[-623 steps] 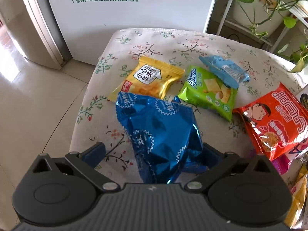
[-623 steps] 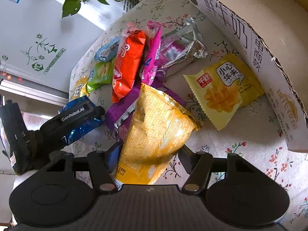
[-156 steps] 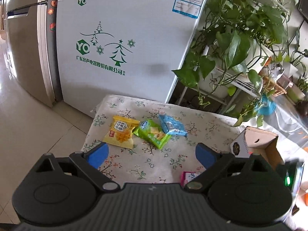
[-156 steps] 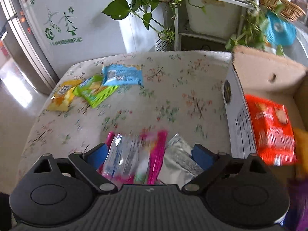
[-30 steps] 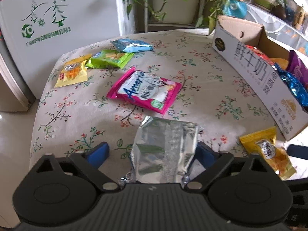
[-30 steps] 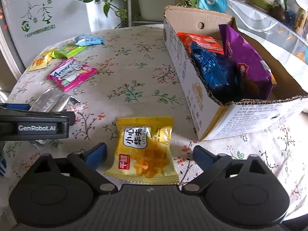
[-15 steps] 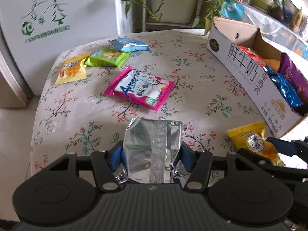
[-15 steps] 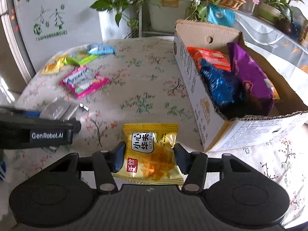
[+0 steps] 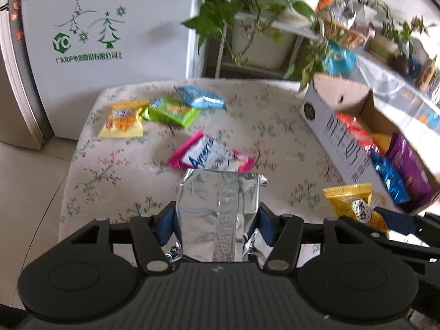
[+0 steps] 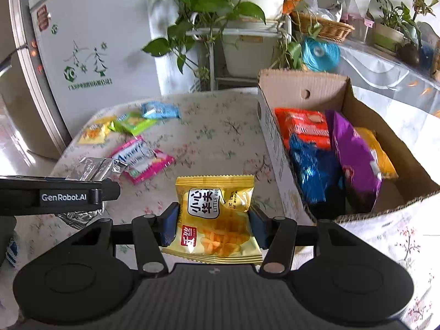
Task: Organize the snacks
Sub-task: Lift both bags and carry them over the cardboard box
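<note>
Box [image 10: 277, 148] at the tabletop's right edge part-filled; left gripper [image 9: 217, 221] clamps a silver packet [image 9: 218, 209], right gripper [image 10: 213, 224] a yellow packet [image 10: 217, 214]; four packets remain.

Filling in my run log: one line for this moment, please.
left hand-held gripper: shut on silver packet | right hand-held gripper: shut on yellow packet

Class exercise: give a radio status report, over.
Left gripper shut on silver foil packet. Right gripper shut on yellow wafer packet. Cardboard box open, nothing blocking.
</note>
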Action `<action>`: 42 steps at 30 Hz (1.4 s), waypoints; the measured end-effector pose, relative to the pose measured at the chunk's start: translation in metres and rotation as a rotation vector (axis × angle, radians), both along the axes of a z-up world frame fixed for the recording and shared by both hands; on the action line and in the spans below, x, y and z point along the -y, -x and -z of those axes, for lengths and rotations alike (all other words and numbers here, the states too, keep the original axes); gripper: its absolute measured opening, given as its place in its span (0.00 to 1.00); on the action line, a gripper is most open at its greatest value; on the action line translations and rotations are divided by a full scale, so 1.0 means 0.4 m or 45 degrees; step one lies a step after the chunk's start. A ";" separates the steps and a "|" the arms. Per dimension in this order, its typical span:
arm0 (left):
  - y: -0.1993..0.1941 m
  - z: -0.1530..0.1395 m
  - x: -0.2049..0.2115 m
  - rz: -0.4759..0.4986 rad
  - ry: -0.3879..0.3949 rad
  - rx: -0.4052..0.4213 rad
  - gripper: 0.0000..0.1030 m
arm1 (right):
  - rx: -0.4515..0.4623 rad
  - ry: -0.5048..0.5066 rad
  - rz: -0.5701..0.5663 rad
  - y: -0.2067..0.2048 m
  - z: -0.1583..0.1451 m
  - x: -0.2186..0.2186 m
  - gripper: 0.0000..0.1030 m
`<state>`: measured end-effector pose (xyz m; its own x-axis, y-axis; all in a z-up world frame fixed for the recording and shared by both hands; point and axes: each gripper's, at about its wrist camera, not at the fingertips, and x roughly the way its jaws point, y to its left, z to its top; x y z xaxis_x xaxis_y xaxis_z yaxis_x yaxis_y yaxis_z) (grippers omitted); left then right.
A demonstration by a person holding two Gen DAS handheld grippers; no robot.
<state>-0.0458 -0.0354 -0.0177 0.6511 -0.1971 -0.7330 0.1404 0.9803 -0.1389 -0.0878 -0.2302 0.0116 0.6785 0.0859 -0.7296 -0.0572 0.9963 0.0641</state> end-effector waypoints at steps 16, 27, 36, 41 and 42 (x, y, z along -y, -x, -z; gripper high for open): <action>0.011 -0.098 -0.039 -0.038 0.111 0.151 0.57 | 0.180 -0.034 -0.109 -0.072 -0.141 0.070 0.59; 0.006 -0.164 -0.002 -0.014 0.137 0.229 0.57 | 0.282 -0.232 0.059 -0.155 -0.231 0.249 0.59; -0.045 -0.181 0.136 0.091 0.201 0.216 0.57 | 0.270 -0.265 0.131 -0.193 -0.233 0.319 0.59; -0.081 -0.183 0.225 0.133 0.217 0.209 0.57 | 0.264 -0.289 0.183 -0.208 -0.237 0.350 0.59; -0.087 -0.184 0.239 0.137 0.224 0.207 0.57 | 0.267 -0.296 0.195 -0.204 -0.239 0.354 0.59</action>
